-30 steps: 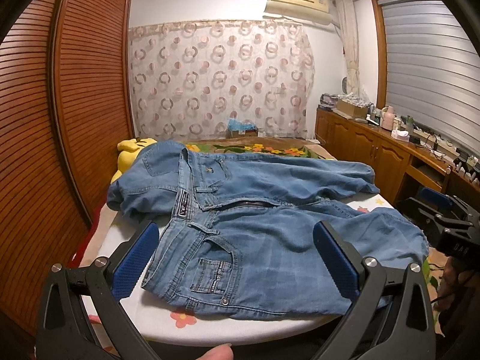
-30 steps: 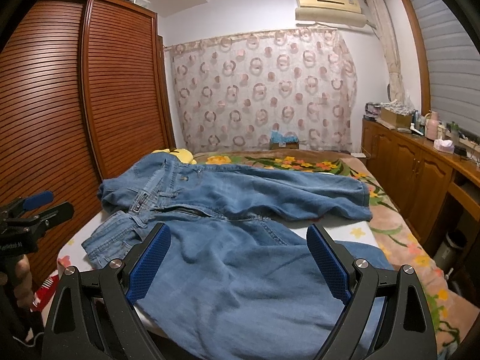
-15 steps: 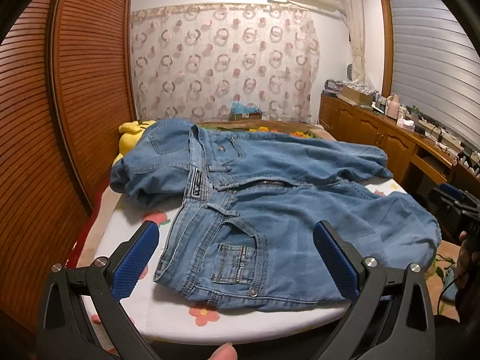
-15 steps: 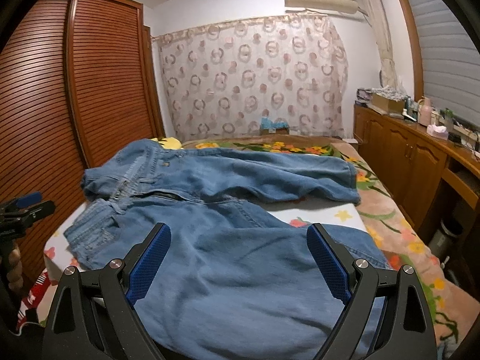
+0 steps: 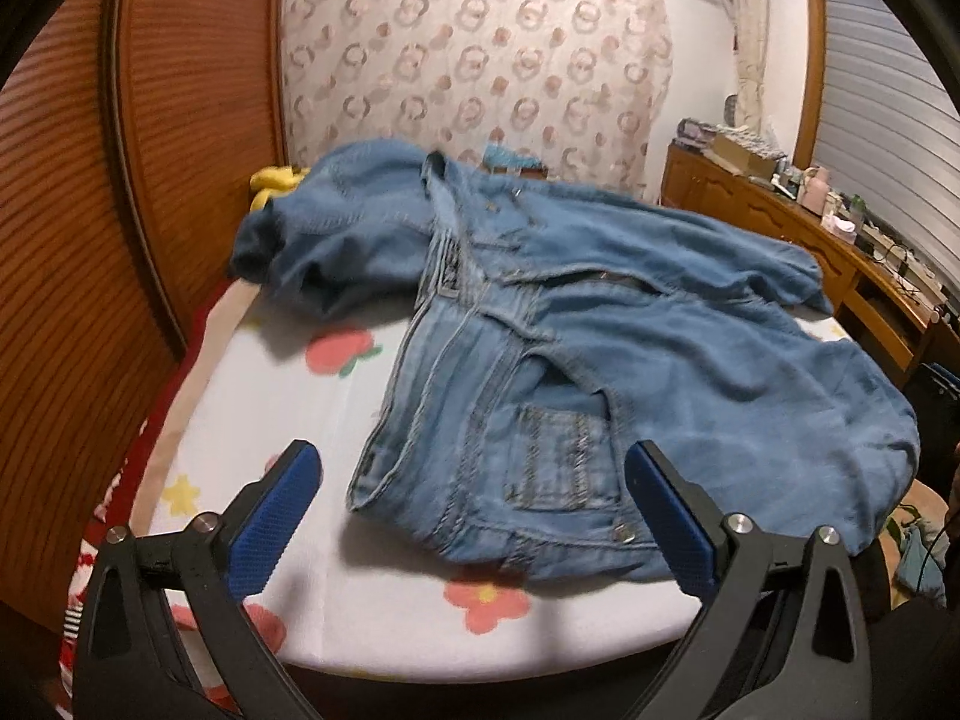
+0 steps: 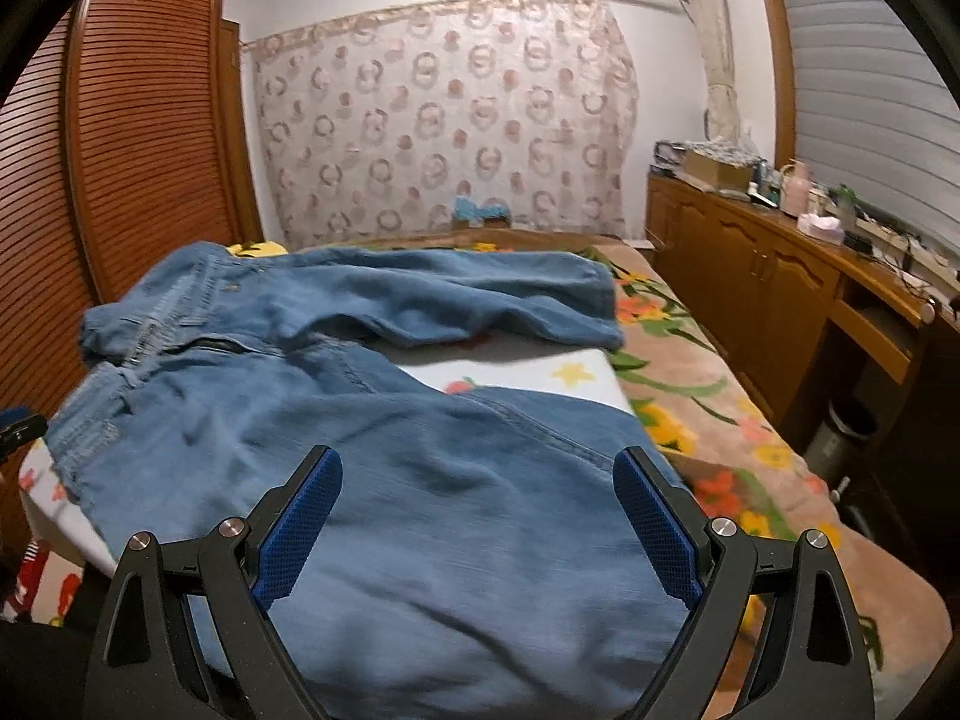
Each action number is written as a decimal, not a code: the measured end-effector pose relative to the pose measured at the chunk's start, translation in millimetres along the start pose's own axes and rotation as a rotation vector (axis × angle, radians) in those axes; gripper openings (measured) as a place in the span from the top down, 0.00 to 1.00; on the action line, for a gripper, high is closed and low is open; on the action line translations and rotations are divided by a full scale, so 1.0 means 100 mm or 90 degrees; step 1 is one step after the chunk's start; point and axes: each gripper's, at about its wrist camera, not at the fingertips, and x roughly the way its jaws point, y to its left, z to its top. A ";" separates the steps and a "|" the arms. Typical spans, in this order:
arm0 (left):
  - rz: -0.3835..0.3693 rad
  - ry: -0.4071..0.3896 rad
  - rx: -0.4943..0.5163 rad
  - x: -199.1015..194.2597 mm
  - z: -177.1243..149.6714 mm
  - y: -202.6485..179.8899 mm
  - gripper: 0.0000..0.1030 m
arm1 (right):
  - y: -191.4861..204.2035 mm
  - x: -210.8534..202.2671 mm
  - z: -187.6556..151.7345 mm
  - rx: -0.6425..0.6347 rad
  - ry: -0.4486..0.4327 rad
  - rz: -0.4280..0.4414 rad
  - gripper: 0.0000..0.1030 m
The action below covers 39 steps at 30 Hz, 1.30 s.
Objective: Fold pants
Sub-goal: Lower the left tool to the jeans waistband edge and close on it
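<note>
Blue denim pants (image 5: 600, 336) lie spread on a white flowered board (image 5: 288, 396) on the bed, waistband to the left and both legs running right. My left gripper (image 5: 474, 510) hovers open just before the near waistband corner and its back pocket (image 5: 558, 462), holding nothing. In the right wrist view the same pants (image 6: 372, 432) fill the foreground, and my right gripper (image 6: 477, 516) stands open low over the near leg. The far leg (image 6: 456, 300) lies behind it. The near leg's hem is hidden below the frame.
A slatted wooden wardrobe (image 5: 138, 150) runs along the left. A wooden cabinet (image 6: 780, 282) with clutter on top lines the right wall. A floral blanket (image 6: 690, 396) covers the bed to the right of the board. A yellow soft toy (image 5: 273, 183) lies behind the pants.
Both grippers have moved forward and down toward the pants, which now look larger and closer. Both stay open. The pants have not shifted.
</note>
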 end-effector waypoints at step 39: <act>-0.057 0.045 -0.032 0.20 -0.10 0.28 0.77 | -0.41 0.26 0.17 0.090 0.049 0.003 0.20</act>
